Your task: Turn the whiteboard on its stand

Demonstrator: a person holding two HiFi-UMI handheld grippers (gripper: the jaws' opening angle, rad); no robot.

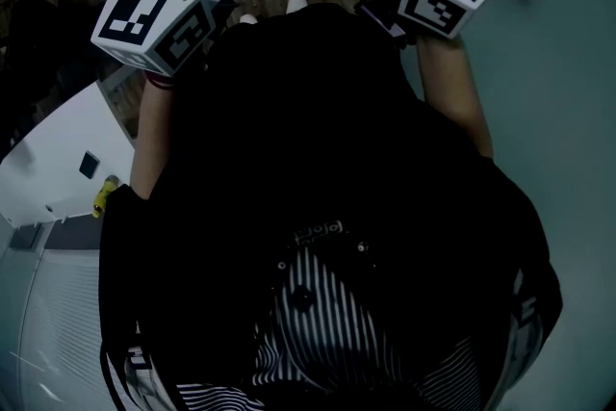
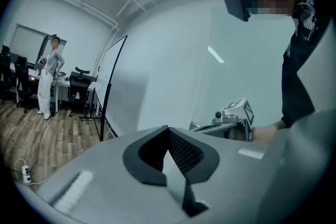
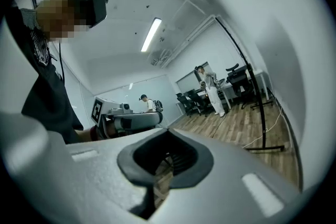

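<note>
Left gripper (image 2: 168,132): jaws look pressed together, nothing between them.
Right gripper (image 3: 167,135): jaws clenched on themselves, empty.
Whiteboard (image 2: 108,94): left of centre in the left gripper view and along the right edge of the right gripper view. It is well apart from both grippers.
Facing: the board is upright on its stand, with the black frame edge turned nearly toward the grippers. I judge that its faces look to frame left and frame right.
Long axis: the visible edge runs top to bottom. Width is not readable from this angle, so I cannot say which side is longer.
Risk, grip: closed jaws cannot take the frame and would only shove or skid along it.
Risk, tipping: a push high on the frame could rock the board over the stand foot (image 3: 265,148).
Risk, snag: a cord lies on the floor beside that foot, and a power strip (image 2: 24,174) lies at lower left. A swinging leg could catch either.
</note>
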